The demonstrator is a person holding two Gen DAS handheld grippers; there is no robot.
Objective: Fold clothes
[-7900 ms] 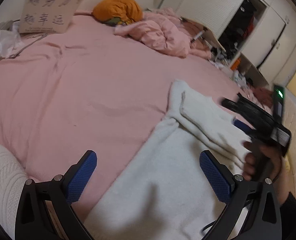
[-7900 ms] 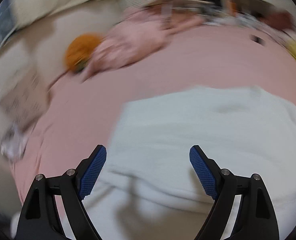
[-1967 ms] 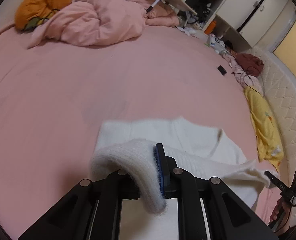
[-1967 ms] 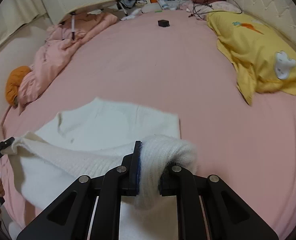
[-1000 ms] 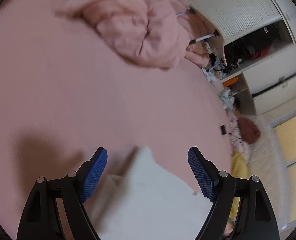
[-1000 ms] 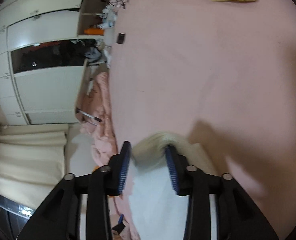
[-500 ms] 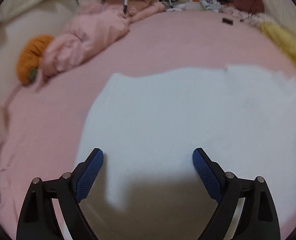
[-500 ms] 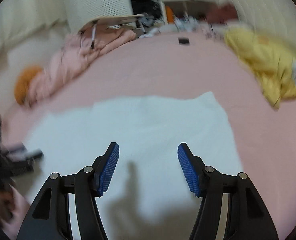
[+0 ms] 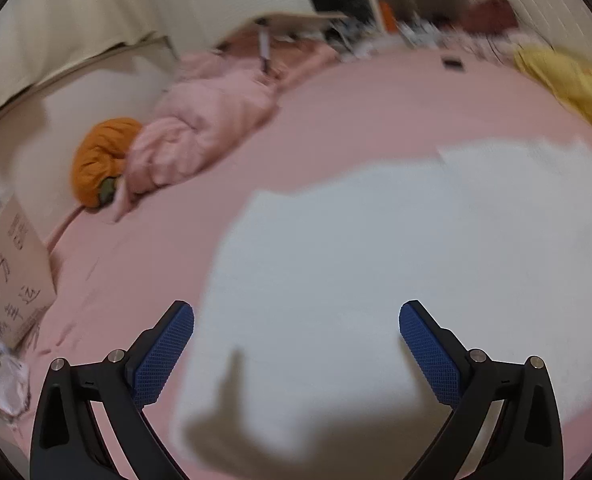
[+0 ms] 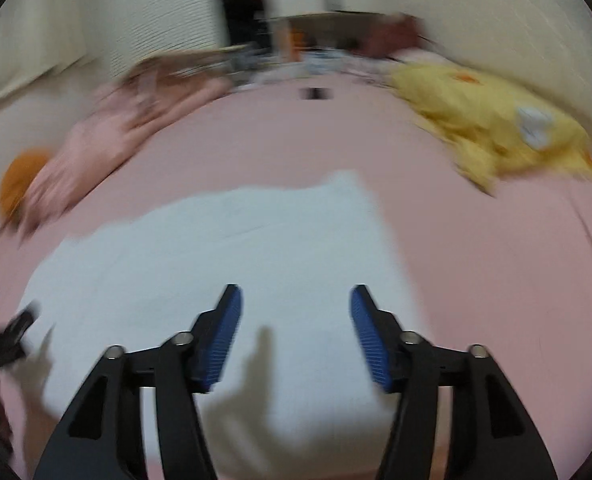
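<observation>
A white knitted garment [image 9: 375,264] lies folded flat on the pink bed sheet [image 9: 375,120]. My left gripper [image 9: 296,328] is open and empty, raised above the garment's near left part. In the right wrist view the same garment [image 10: 224,256] lies below my right gripper [image 10: 294,320], which is open and empty above its near right part. The left gripper shows blurred at the left edge of the right wrist view [image 10: 4,340]. Both views are motion-blurred.
A crumpled pink duvet [image 9: 208,124] and an orange cushion [image 9: 100,156] lie at the far left. A yellow garment [image 10: 491,120] lies at the far right. A cardboard sign [image 9: 8,276] stands at the left edge. A small black object [image 9: 453,63] lies far on the bed.
Both grippers let go of the garment's folded edge about a second ago and opened. Since then they have drawn back and up, and the garment lies flat.
</observation>
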